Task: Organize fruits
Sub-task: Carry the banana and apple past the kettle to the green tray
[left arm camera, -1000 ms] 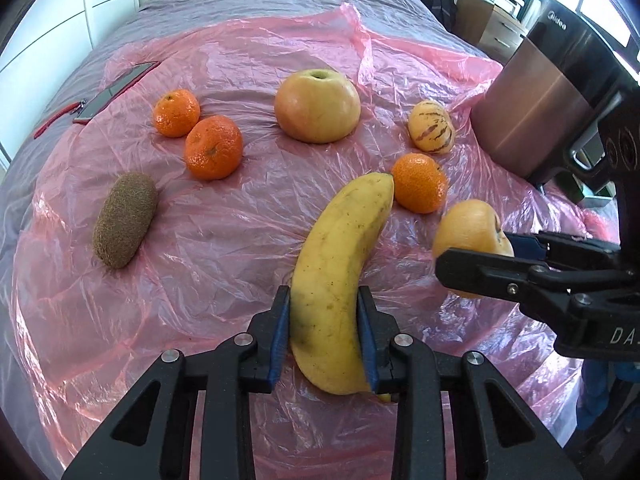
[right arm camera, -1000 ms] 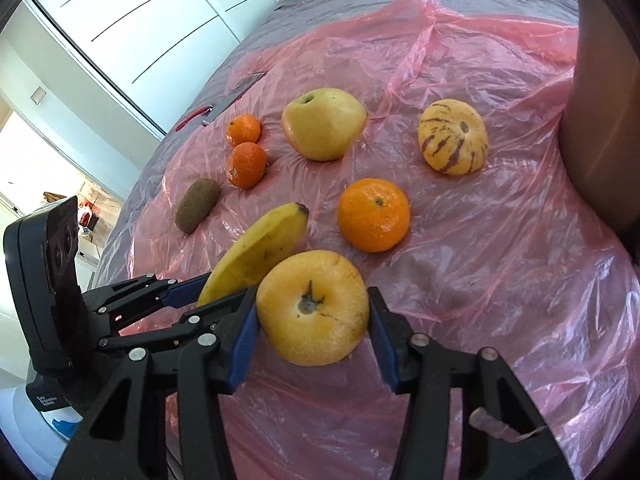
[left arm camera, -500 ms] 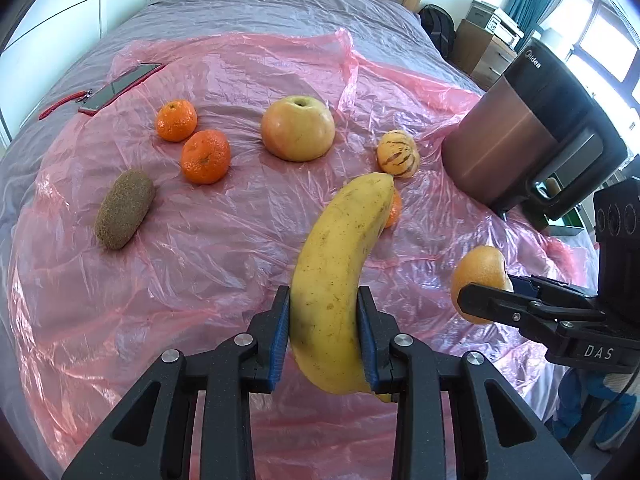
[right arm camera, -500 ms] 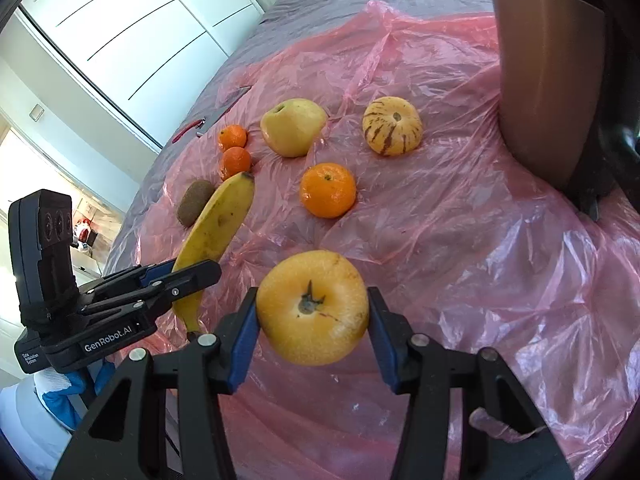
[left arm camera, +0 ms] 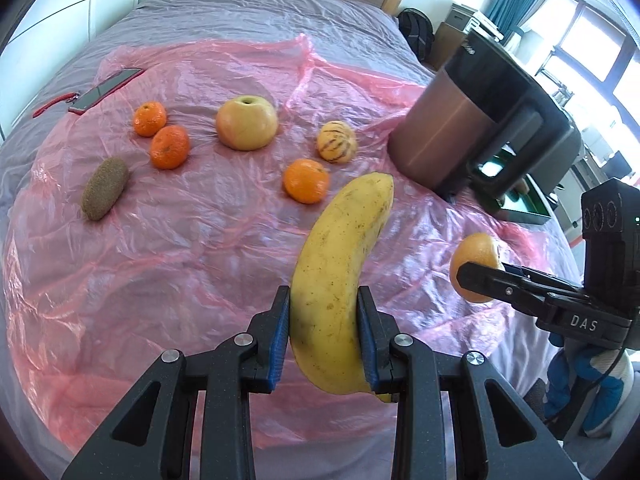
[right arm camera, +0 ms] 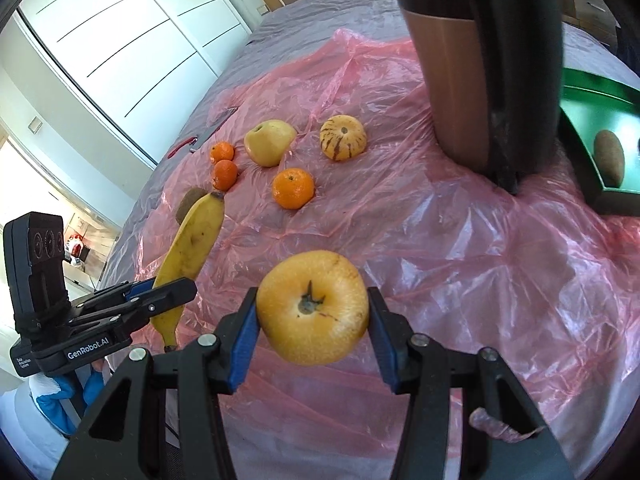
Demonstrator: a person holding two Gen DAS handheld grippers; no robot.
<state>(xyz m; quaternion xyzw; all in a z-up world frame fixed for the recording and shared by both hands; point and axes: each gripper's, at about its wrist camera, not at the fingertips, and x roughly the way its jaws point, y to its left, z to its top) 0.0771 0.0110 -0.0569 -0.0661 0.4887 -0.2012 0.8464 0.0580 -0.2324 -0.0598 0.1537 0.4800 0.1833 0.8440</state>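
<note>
Your left gripper (left arm camera: 323,334) is clamped on a banana (left arm camera: 340,276), its blue pads pressing both sides of the fruit's lower half; the banana is yellow with small brown freckles and curves up and away from you, raised clear of the pink plastic sheet (left arm camera: 180,240), its tip toward the large copper-and-black jug (left arm camera: 460,136). Your right gripper (right arm camera: 312,320) grips a round yellow-orange apple (right arm camera: 313,307), stem end facing the camera, with a russet blush and a thin dark scratch beside the stem; it too hangs above the sheet, on the near side of the jug. Left of the jug on the sheet lie a striped pepino melon (left arm camera: 337,142), one mandarin (left arm camera: 306,181) just in front of it, then a pale yellow-green apple (left arm camera: 247,122), two more mandarins (left arm camera: 160,136) side by side, and farthest from the jug a fuzzy brown kiwi (left arm camera: 105,189). Right of the jug, a green tray (right arm camera: 600,120) holds another kiwi (right arm camera: 609,157).
</note>
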